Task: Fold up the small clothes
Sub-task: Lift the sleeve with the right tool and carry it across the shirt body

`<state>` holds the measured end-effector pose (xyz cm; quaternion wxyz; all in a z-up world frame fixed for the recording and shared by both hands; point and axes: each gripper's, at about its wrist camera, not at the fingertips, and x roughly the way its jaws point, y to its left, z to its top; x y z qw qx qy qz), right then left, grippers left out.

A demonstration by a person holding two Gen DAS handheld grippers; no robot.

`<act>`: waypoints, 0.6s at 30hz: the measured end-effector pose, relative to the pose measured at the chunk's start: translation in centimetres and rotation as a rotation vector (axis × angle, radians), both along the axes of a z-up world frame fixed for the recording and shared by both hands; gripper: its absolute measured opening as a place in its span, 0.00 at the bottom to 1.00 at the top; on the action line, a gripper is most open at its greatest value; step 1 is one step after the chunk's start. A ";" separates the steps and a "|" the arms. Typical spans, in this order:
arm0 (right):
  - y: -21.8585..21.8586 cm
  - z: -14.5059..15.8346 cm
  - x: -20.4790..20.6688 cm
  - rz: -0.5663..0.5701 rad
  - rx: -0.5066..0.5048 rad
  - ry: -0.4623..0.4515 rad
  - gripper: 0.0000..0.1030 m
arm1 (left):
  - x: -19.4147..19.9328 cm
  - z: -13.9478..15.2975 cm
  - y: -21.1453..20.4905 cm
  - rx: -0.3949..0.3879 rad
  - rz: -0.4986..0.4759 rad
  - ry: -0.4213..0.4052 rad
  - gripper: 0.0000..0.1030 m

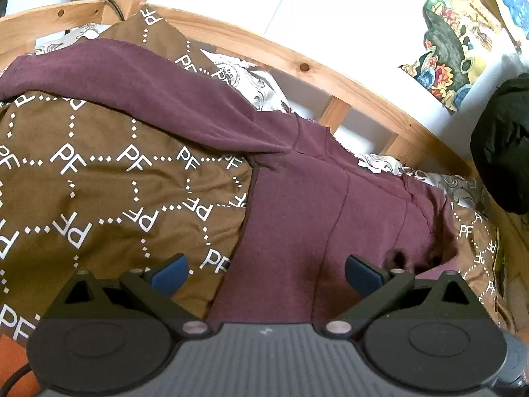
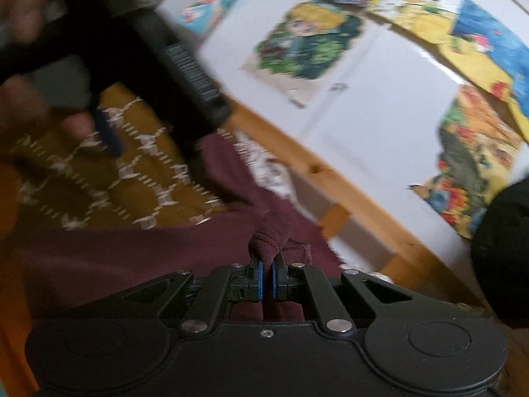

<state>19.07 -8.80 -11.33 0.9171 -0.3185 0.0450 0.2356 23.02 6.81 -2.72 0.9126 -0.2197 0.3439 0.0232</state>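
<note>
A maroon garment (image 1: 297, 205) lies spread over a brown bedspread printed with white "PF" letters (image 1: 99, 172); one long part runs up to the far left. My left gripper (image 1: 266, 273) hovers just above the garment's near part, jaws wide apart with nothing between the blue pads (image 1: 170, 273). In the blurred right wrist view my right gripper (image 2: 266, 281) is shut on a bunched fold of the maroon garment (image 2: 271, 231), which sticks out past the pads. The left gripper (image 2: 109, 132) and a hand (image 2: 20, 16) show at the upper left of that view.
A wooden bed frame (image 1: 330, 79) runs along the far side against a white wall with colourful pictures (image 1: 456, 33). A black bundle (image 1: 502, 145) sits at the right. A white patterned sheet (image 1: 261, 89) shows beyond the bedspread.
</note>
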 end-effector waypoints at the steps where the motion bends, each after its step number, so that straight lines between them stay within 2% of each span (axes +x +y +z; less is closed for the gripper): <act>1: 0.3 -0.3 -0.2 0.016 -0.010 0.018 0.04 | 0.0 -0.1 0.0 0.000 0.001 0.001 0.99; 8: 0.2 -1.5 -0.9 0.118 -0.057 0.136 0.07 | 0.0 -0.3 -0.1 0.002 -0.003 0.002 0.99; 11: 0.2 -2.0 -1.5 0.188 -0.074 0.198 0.24 | 0.2 -0.4 -0.1 0.008 -0.010 0.001 0.99; 13: 0.1 -2.3 -2.1 0.226 -0.081 0.225 0.43 | 0.3 -0.6 -0.2 0.015 -0.010 0.003 0.99; 16: -0.4 -2.2 -2.8 0.263 -0.061 0.265 0.57 | 0.8 -1.0 -0.2 0.010 -0.009 0.020 0.99; 18: -1.0 -1.8 -2.9 0.241 -0.025 0.275 0.61 | 1.0 -1.2 -0.2 0.007 -0.010 0.029 0.99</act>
